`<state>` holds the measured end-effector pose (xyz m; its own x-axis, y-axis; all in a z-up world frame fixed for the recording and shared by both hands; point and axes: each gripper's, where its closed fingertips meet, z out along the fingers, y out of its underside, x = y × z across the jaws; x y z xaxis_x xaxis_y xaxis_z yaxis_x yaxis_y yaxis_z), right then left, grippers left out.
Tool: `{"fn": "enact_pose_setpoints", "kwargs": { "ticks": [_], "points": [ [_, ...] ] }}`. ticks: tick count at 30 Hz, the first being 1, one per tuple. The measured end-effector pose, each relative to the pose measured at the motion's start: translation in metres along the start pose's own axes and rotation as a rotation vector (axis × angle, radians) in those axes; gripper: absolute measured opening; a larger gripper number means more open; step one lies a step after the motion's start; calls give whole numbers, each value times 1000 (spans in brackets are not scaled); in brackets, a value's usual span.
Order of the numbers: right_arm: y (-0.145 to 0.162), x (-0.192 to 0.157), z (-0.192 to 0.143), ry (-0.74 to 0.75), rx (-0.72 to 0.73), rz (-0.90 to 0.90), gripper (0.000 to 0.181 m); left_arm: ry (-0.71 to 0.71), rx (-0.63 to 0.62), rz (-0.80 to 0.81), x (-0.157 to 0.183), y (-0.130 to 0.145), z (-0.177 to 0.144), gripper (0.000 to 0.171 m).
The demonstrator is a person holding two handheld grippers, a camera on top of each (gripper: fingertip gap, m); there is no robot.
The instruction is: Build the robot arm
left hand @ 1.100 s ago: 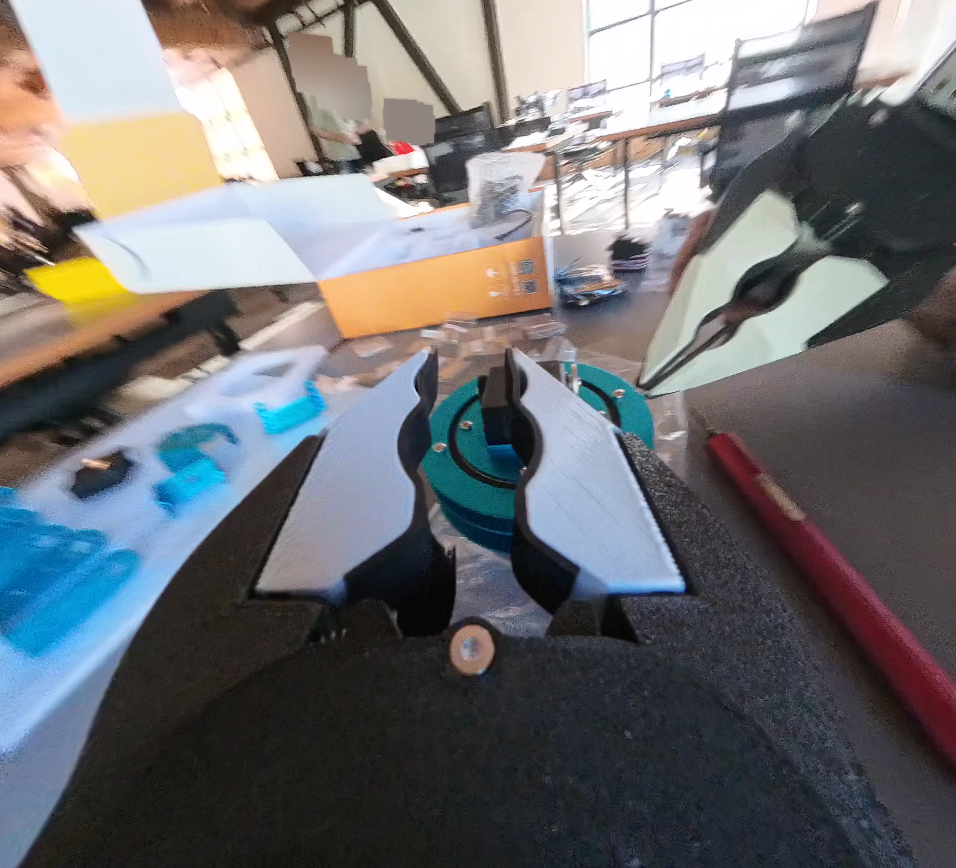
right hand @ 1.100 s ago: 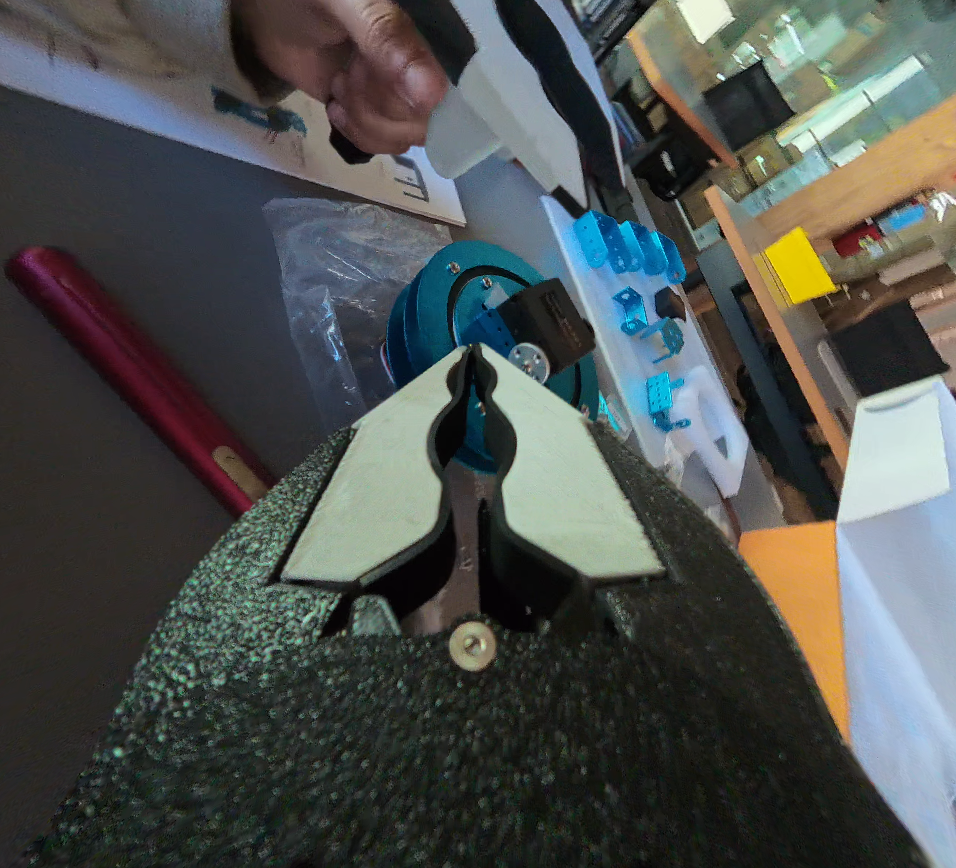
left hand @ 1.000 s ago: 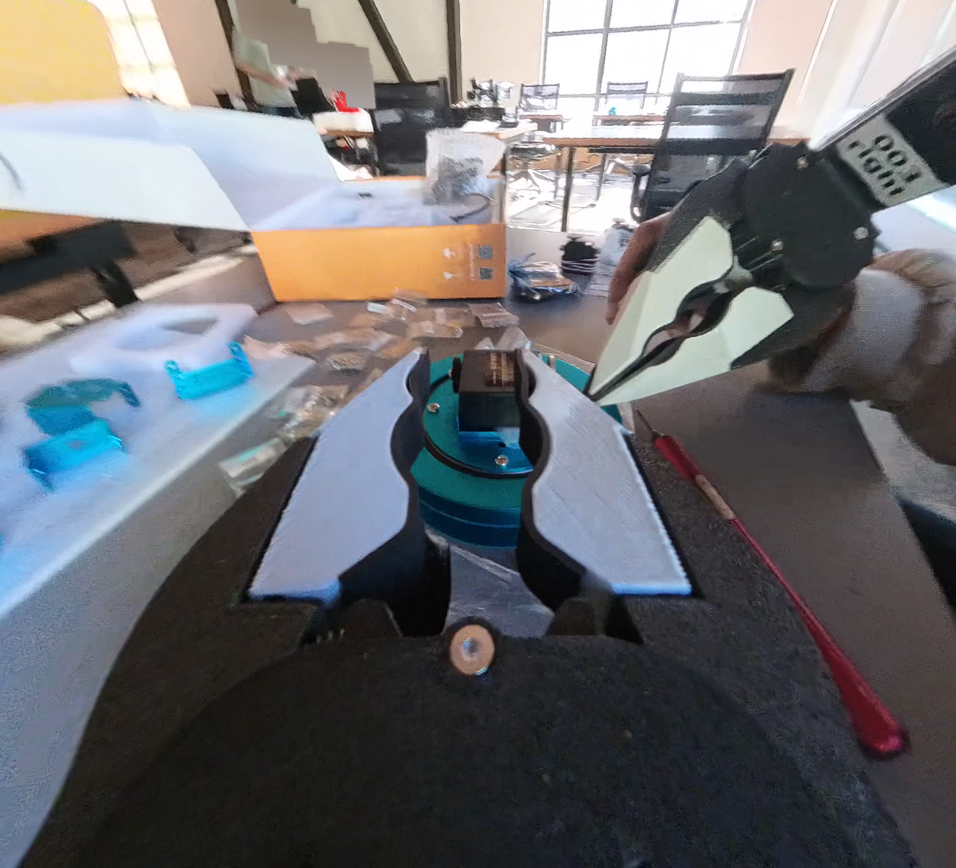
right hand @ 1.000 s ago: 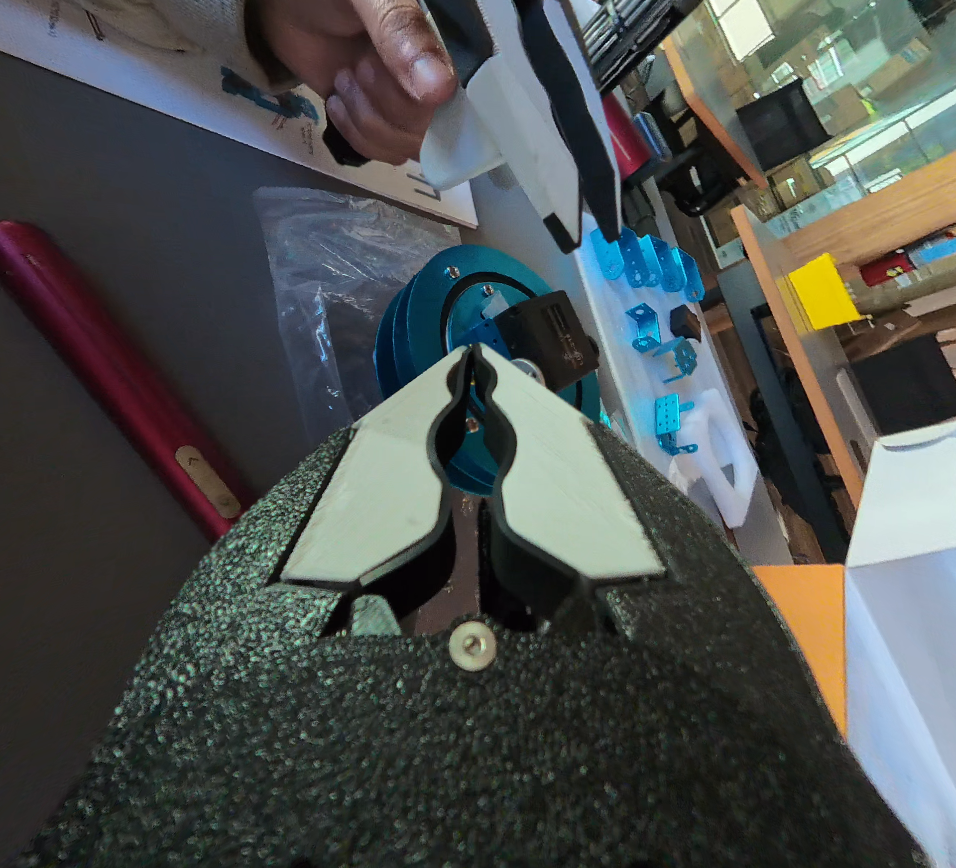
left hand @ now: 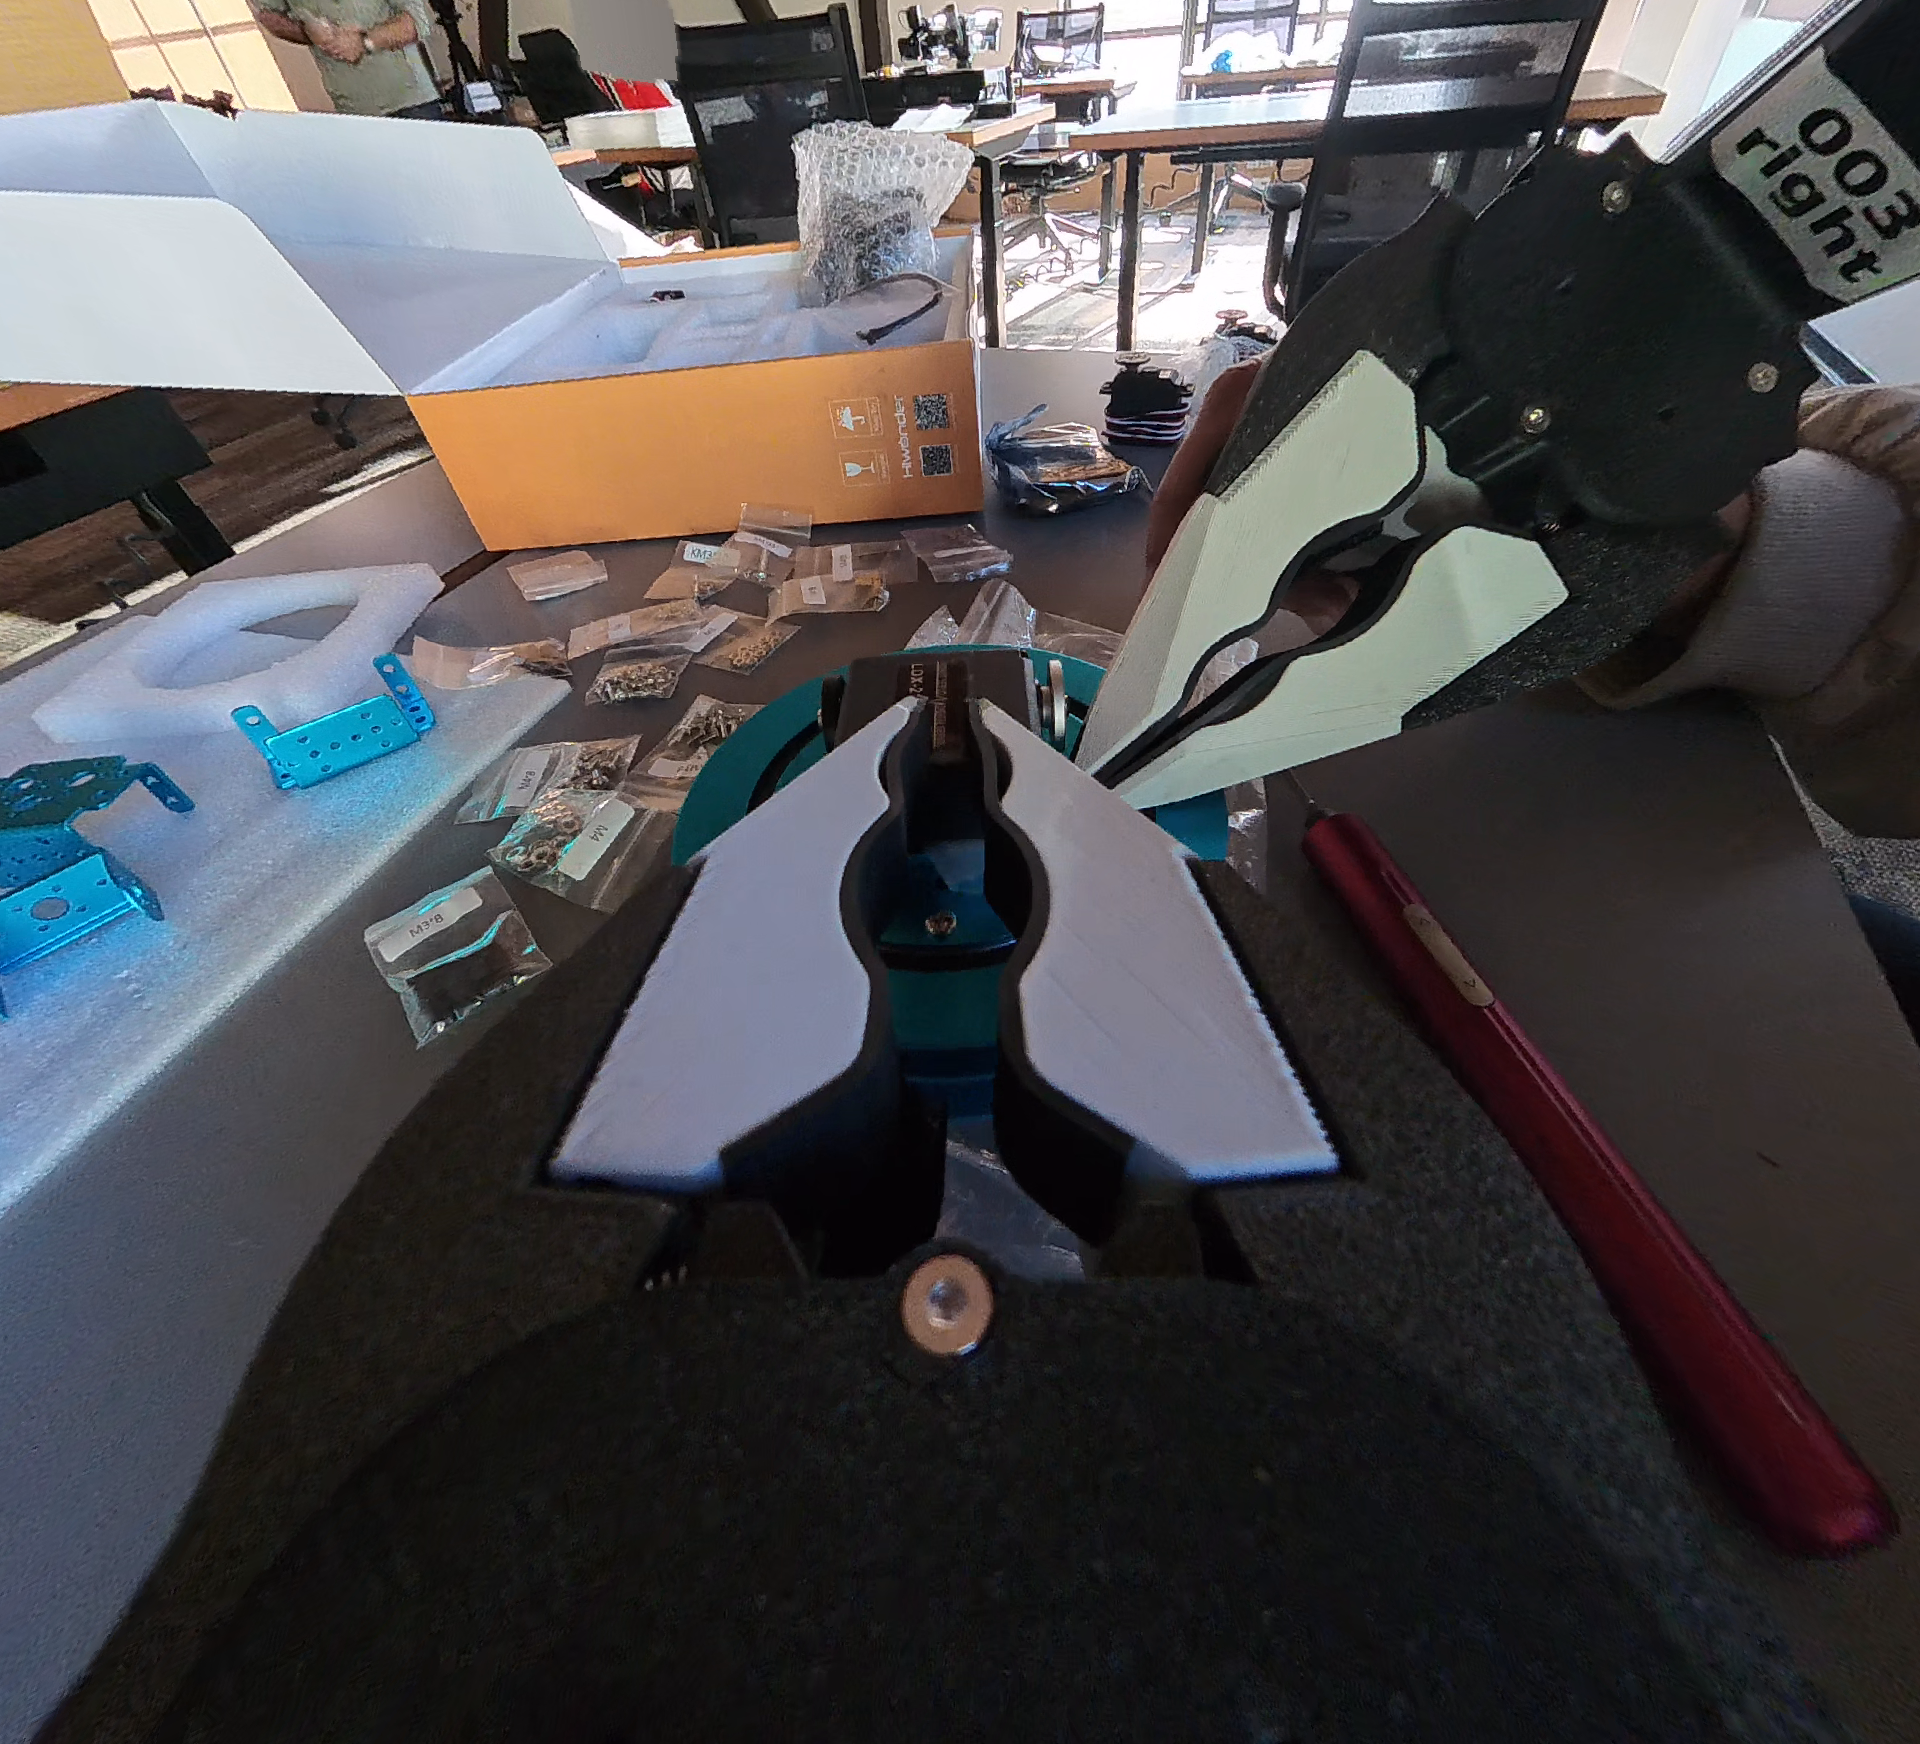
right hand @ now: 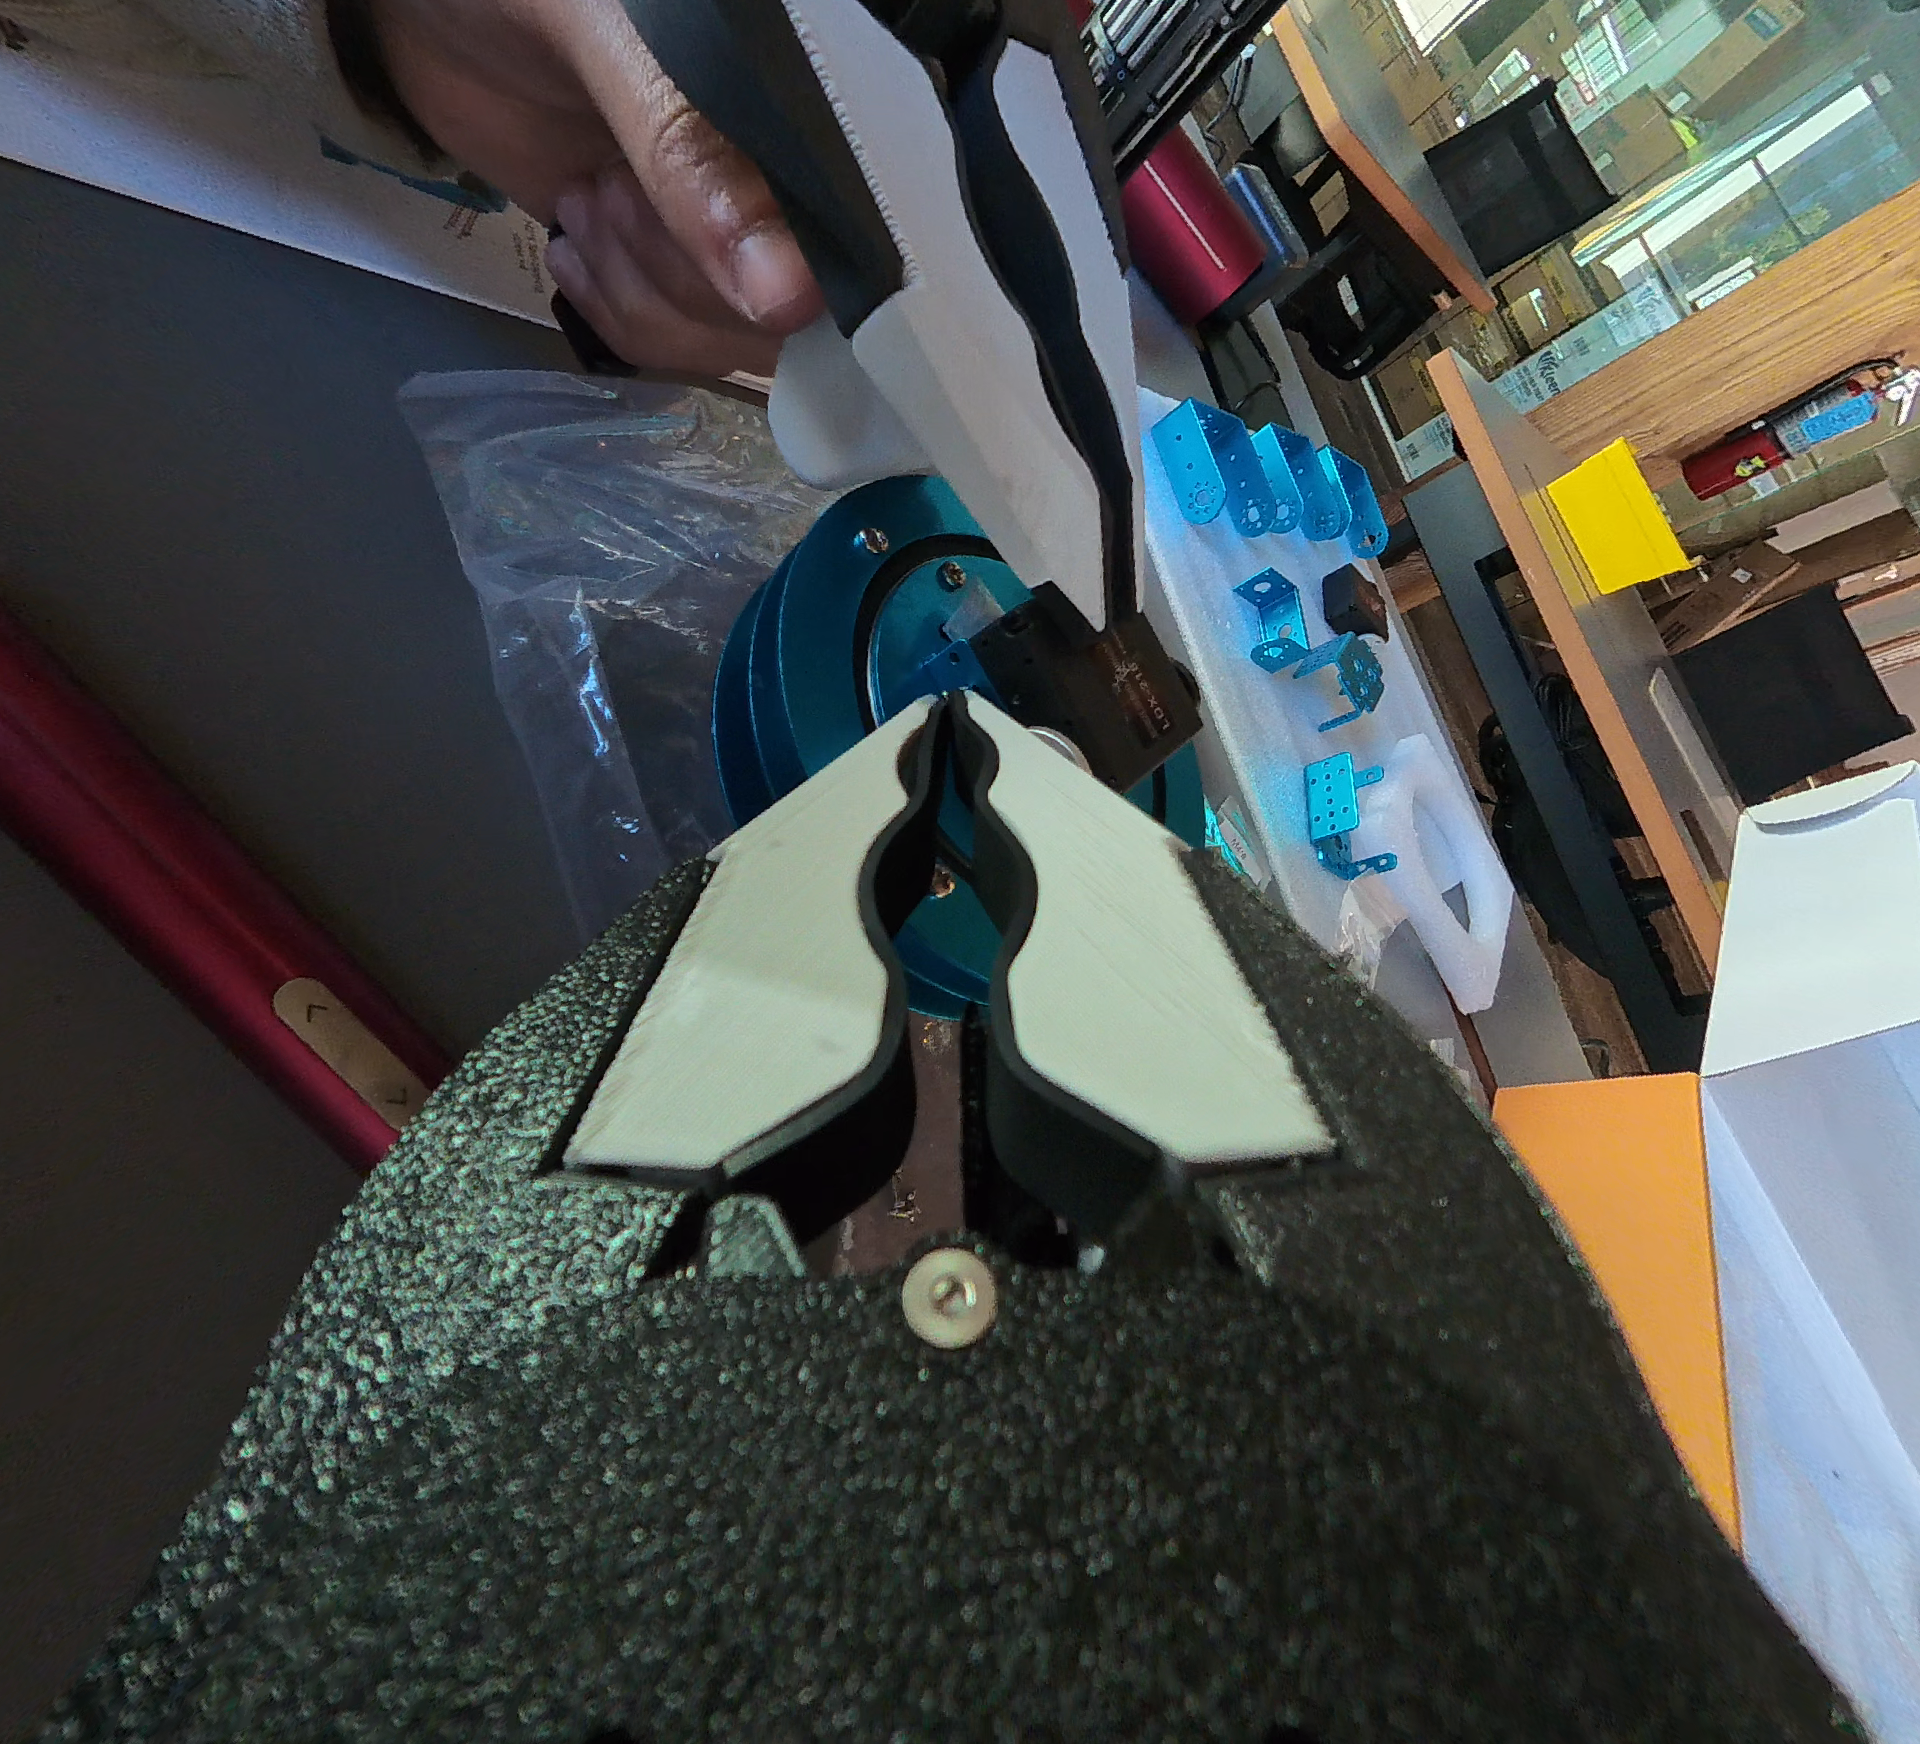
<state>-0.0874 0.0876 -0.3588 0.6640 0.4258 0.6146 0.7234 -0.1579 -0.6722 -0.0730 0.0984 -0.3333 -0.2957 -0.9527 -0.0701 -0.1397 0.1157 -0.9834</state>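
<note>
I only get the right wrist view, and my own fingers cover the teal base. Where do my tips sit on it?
Observer: In the left wrist view, the right hand-held gripper, tips together, is at the right rim of the teal base, beside the black servo.
Operator: Anything loose past the base?
Observer: Small clear bags of screws lie scattered on the table, left of it and beyond.
Operator: What's behind those?
Observer: An orange box stands open with a bubble-wrap bundle inside.
</note>
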Motion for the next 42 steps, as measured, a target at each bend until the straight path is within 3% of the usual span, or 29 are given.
{"fn": "enact_pose_setpoints", "kwargs": {
  "ticks": [35, 42],
  "points": [
    [-1, 4, 4, 156, -99, -4, 0, -9, -3, -15, -2, 2, -1, 2],
    [0, 5, 3, 172, -106, -24, 0, -29, 44, -99, -21, -10, -6, 25]
  ]
}}
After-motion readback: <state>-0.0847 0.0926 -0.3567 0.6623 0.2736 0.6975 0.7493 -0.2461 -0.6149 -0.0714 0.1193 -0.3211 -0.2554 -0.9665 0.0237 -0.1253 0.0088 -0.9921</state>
